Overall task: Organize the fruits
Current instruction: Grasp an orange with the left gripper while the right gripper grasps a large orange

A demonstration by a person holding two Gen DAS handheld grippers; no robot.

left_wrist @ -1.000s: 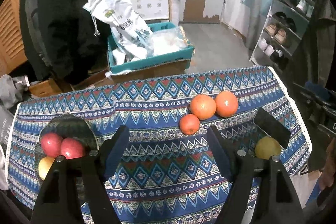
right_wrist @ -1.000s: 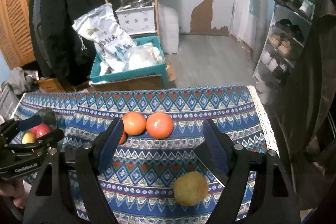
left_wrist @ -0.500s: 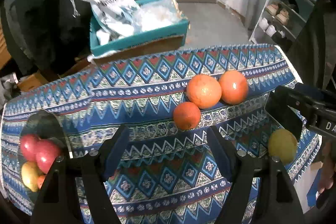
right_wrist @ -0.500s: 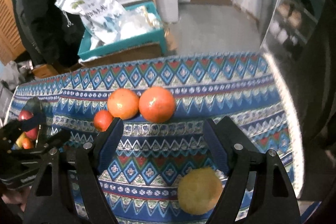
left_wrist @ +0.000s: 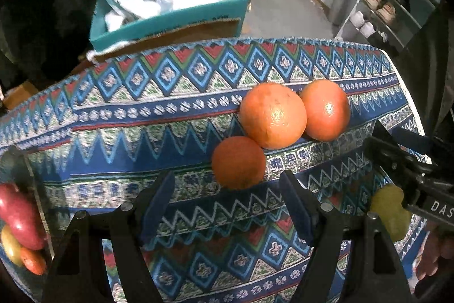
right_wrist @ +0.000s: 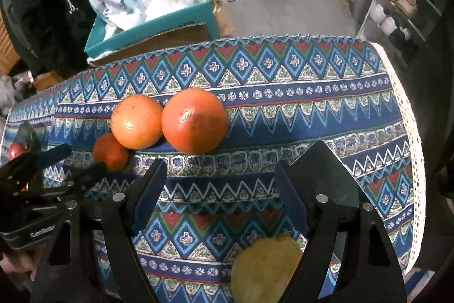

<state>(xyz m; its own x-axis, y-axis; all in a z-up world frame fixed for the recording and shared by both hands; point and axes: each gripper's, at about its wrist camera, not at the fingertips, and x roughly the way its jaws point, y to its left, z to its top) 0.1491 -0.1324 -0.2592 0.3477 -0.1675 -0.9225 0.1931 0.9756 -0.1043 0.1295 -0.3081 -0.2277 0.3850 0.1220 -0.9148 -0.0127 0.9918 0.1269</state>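
Fruits are spread over the patterned counter [left_wrist: 142,115]: two large oranges [left_wrist: 273,115] are pressed together, a small orange [left_wrist: 239,162] is tucked against them, and a yellow fruit [right_wrist: 266,271] is left apart near the front edge. Apples [left_wrist: 17,215] are gathered in a glass bowl [left_wrist: 17,161], probably the collecting place. The left tool [left_wrist: 227,206] and right tool [right_wrist: 218,196] are held part open above the cloth, gripping nothing.
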